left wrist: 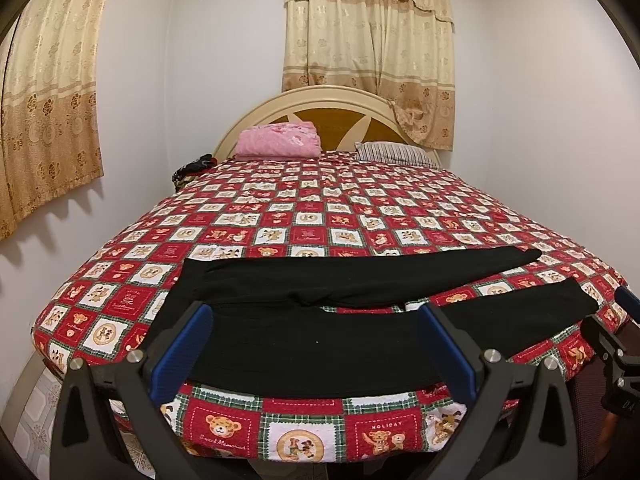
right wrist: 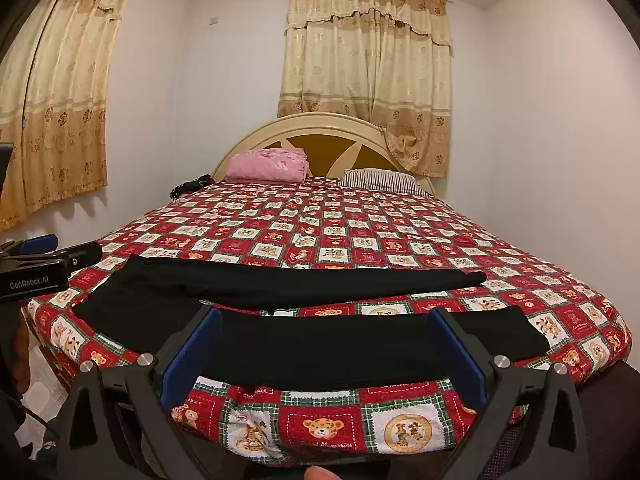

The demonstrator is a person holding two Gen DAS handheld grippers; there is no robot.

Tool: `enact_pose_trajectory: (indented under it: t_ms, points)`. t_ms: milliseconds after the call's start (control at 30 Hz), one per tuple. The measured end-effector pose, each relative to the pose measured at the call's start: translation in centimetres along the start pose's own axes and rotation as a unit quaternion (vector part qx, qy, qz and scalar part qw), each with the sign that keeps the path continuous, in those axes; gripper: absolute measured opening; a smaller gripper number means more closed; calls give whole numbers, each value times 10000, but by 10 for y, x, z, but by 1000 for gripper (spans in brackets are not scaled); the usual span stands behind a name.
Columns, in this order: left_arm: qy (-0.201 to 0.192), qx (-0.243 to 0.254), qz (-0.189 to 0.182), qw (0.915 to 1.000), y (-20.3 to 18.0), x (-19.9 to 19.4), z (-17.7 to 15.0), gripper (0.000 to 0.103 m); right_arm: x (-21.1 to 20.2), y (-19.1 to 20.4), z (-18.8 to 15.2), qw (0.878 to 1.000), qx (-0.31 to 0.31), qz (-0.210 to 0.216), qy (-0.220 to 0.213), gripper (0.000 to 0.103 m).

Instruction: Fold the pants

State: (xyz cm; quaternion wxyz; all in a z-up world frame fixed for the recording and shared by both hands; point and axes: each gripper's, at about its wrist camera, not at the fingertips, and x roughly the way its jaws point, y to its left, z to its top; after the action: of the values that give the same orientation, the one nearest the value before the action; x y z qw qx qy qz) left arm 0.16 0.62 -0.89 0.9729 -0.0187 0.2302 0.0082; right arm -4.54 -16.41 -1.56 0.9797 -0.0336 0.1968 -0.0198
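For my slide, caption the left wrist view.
Open left gripper above black pants spread flat on a red teddy-bear bedspread.

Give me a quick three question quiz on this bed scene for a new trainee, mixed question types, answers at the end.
1. True or false: the black pants lie spread flat on the teddy-bear bedspread, legs apart.
2. Multiple choice: the left gripper and right gripper are A) both open, holding nothing; B) both shut on cloth; C) one open, one shut.
3. Fill in: beside the pink folded blanket at the headboard lies a ______ pillow.

Key: 1 true; 2 A; 3 striped.
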Motion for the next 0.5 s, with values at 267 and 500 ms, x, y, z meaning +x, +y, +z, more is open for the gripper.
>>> enact_pose_trajectory:
  t_ms: [267, 500]
  points:
    - [9, 6, 13, 10000, 0, 0, 1, 103, 4, 0, -1, 10000, -14, -9, 27, 102]
    - [7, 1, 5, 10000, 1, 0, 0, 103, 4, 2, -1, 10000, -30, -9, 32, 102]
